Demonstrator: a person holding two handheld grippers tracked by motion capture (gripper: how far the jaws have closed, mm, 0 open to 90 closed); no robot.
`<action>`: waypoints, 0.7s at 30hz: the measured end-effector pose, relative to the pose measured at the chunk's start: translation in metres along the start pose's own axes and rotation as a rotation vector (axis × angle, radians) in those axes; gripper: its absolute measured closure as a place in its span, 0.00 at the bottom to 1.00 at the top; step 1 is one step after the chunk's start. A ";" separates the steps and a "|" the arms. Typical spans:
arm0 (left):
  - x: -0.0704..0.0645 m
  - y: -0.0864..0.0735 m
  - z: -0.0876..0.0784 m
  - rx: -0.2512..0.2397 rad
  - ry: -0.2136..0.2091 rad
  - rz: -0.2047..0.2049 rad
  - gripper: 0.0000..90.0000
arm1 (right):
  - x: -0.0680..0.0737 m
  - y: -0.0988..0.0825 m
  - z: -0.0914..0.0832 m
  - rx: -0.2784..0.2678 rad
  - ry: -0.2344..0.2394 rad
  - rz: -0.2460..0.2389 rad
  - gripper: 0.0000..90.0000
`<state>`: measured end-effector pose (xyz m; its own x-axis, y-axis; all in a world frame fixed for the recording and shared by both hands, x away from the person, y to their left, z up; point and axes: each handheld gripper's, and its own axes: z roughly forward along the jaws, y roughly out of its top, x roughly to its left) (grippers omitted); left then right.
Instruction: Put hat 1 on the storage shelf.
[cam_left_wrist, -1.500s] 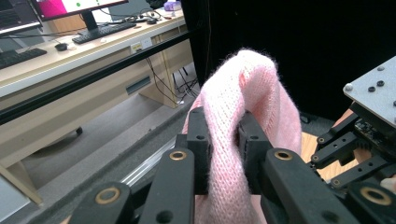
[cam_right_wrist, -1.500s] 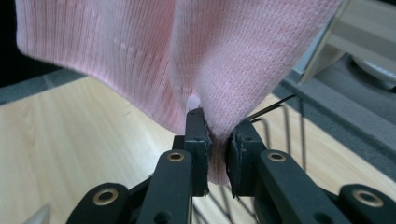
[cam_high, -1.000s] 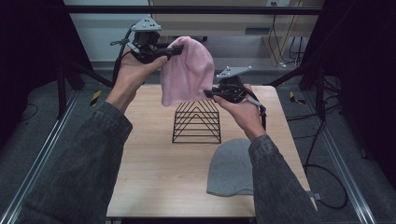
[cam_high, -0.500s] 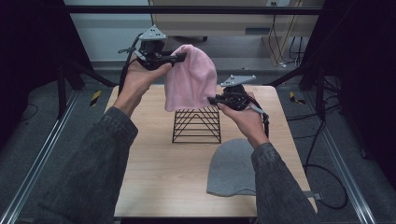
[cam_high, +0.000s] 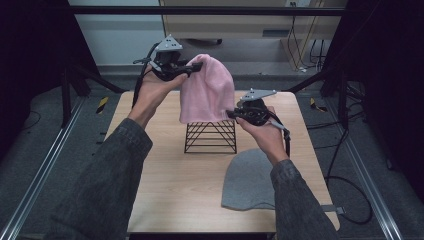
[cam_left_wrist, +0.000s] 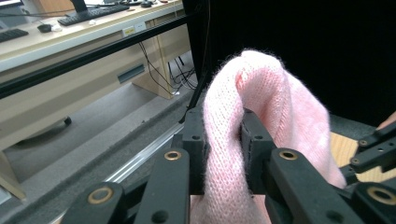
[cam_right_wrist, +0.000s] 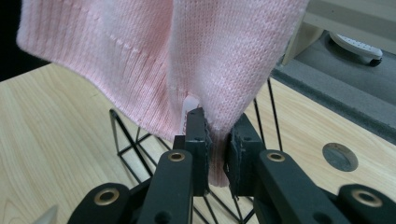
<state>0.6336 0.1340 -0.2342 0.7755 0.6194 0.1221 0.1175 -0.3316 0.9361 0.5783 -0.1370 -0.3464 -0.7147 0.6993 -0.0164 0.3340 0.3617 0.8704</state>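
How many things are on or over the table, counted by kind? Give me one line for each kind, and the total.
Knitted hats: 2, the pink hat held up by both grippers and the grey hat lying on the table
Black wire racks: 1, the wire rack under the pink hat
Hand-held grippers: 2, the left gripper and the right gripper
Total: 5

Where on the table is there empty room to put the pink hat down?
The wide bare stretch of table left of the grey hat and in front of the black wire rack is free, and so is the strip left of the rack. The right side is crowded: the grey hat lies there, close to the rack.
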 end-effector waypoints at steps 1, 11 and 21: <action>0.000 -0.002 0.001 -0.001 -0.004 0.005 0.84 | 0.000 -0.001 0.000 0.000 -0.004 -0.009 0.89; -0.014 -0.012 -0.002 0.008 -0.036 0.005 0.83 | 0.005 -0.016 -0.002 0.009 -0.021 -0.036 0.90; -0.031 -0.028 -0.004 0.066 -0.050 0.024 0.81 | 0.006 -0.031 0.000 0.051 -0.051 -0.069 0.90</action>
<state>0.6032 0.1270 -0.2628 0.8086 0.5747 0.1263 0.1379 -0.3938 0.9088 0.5637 -0.1435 -0.3732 -0.7053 0.7017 -0.1013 0.3173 0.4402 0.8400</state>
